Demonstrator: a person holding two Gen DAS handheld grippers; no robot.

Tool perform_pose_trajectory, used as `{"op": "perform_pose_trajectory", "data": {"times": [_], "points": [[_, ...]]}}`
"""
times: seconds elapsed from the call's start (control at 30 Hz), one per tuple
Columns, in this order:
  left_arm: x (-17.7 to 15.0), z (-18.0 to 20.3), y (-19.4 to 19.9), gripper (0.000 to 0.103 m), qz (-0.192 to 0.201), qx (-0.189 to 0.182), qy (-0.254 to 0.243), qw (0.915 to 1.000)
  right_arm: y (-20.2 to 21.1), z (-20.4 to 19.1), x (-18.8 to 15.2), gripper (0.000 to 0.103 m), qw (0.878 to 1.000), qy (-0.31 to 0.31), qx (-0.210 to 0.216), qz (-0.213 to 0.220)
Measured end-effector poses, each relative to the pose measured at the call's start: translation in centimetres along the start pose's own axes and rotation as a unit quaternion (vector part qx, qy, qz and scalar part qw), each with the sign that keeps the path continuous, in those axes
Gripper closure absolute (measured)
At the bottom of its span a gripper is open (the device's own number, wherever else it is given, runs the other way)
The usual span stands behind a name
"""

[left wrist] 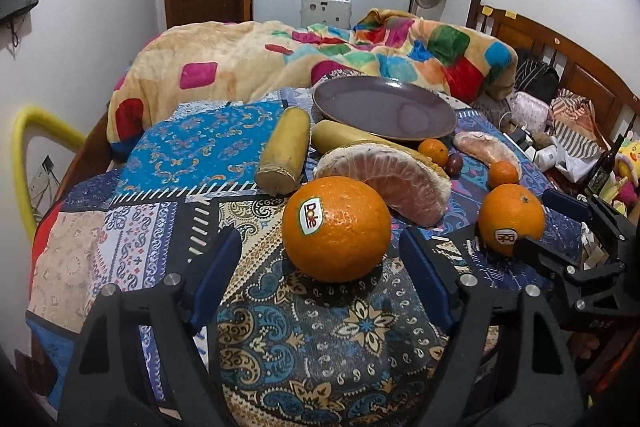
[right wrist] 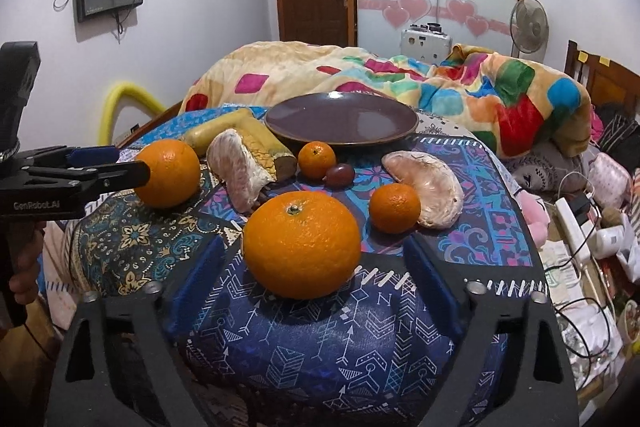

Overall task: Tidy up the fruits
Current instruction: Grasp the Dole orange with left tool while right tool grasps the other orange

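Both the left gripper (left wrist: pixel 320 259) and right gripper (right wrist: pixel 314 267) hang open, each straddling a large round orange (left wrist: pixel 336 229) (right wrist: pixel 302 245) at lower centre; next, judging, close and carry to the empty brown ceramic plate (right wrist: pixel 340 125).

Soft indoor light, sharp focus, fisheye bending, dark vignetted corners

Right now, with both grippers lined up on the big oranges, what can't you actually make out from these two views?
- Left wrist view: far side of the left orange, hidden by its own bulk.
- Right wrist view: the right orange hides its own base.
- Both views: the small dark fruit is too small to identify.
- Plate: the far underside is out of sight.
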State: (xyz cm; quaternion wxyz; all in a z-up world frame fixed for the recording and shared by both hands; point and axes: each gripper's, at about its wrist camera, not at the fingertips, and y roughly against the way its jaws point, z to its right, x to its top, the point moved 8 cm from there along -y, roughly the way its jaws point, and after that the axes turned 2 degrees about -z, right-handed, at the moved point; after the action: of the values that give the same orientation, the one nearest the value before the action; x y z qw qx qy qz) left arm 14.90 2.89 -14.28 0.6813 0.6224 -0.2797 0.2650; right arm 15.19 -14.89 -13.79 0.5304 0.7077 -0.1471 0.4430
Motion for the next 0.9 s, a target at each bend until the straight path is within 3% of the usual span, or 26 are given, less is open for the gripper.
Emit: {"op": "perform_pose_trajectory", "data": {"times": [0.13, 0.23, 0.57, 0.9], "points": [[0.0, 0.2, -1.2, 0.025, -0.009, 0.003, -0.01, 0.9999, -0.9, -0.3, -0.3, 0.03, 1.0, -0.001, 0.014, -0.018], [0.2, 0.4, -2.0, 0.027, -0.015, -0.015, -0.004, 0.9998, -1.4, -0.5, -0.5, 0.038, 0.999, -0.003, 0.021, -0.024], [0.4, 1.1, -4.1, 0.034, -0.035, -0.02, -0.014, 0.9991, -1.4, -0.6, -0.3, 0.039, 0.999, 0.003, 0.026, -0.022], [0.5, 1.5, -3.0, 0.036, -0.026, -0.018, -0.026, 0.9992, -0.6, -0.4, 0.9, 0.04, 0.999, 0.005, 0.03, -0.009]]}}
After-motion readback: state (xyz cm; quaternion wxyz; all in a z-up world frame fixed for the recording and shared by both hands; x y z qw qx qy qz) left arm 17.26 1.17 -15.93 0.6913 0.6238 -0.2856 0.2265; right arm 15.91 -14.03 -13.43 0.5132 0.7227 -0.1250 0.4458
